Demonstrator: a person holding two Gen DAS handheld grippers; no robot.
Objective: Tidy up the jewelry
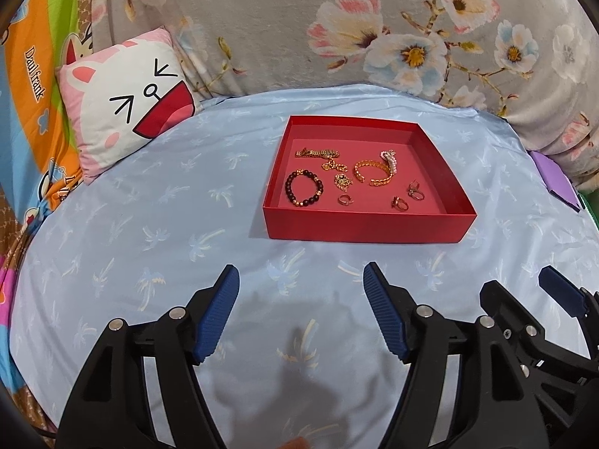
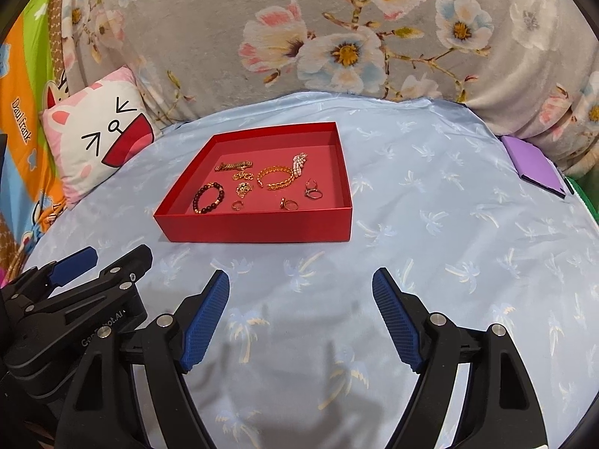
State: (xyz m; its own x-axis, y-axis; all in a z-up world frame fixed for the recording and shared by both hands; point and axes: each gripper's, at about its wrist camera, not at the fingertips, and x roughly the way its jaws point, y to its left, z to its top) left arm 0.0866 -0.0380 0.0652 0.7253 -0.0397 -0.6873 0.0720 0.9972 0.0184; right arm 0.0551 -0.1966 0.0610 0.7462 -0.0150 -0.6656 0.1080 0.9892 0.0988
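Observation:
A shallow red box (image 1: pixel 359 226) (image 2: pixel 254 230) lies on the pale blue sheet and holds several pieces of jewelry: a dark bead bracelet (image 1: pixel 304 188) (image 2: pixel 208 197), a gold cuff bracelet (image 1: pixel 373 173) (image 2: pixel 276 177), a gold chain (image 1: pixel 317 153) (image 2: pixel 234 166), a pearl piece (image 1: pixel 389 160) (image 2: pixel 299 163) and small rings (image 1: pixel 398 202) (image 2: pixel 289 204). My left gripper (image 1: pixel 301 284) hovers open over the sheet in front of the box, with nothing between its fingers. My right gripper (image 2: pixel 301 288) is open too, empty, just to the right of the left one.
A cat-face cushion (image 1: pixel 131 101) (image 2: pixel 95 138) leans at the back left. A grey floral blanket (image 1: pixel 299 26) (image 2: pixel 337 37) rises behind the box. A purple flat box (image 1: pixel 554 179) (image 2: pixel 535 164) lies at the sheet's right edge. Colourful fabric hangs on the far left.

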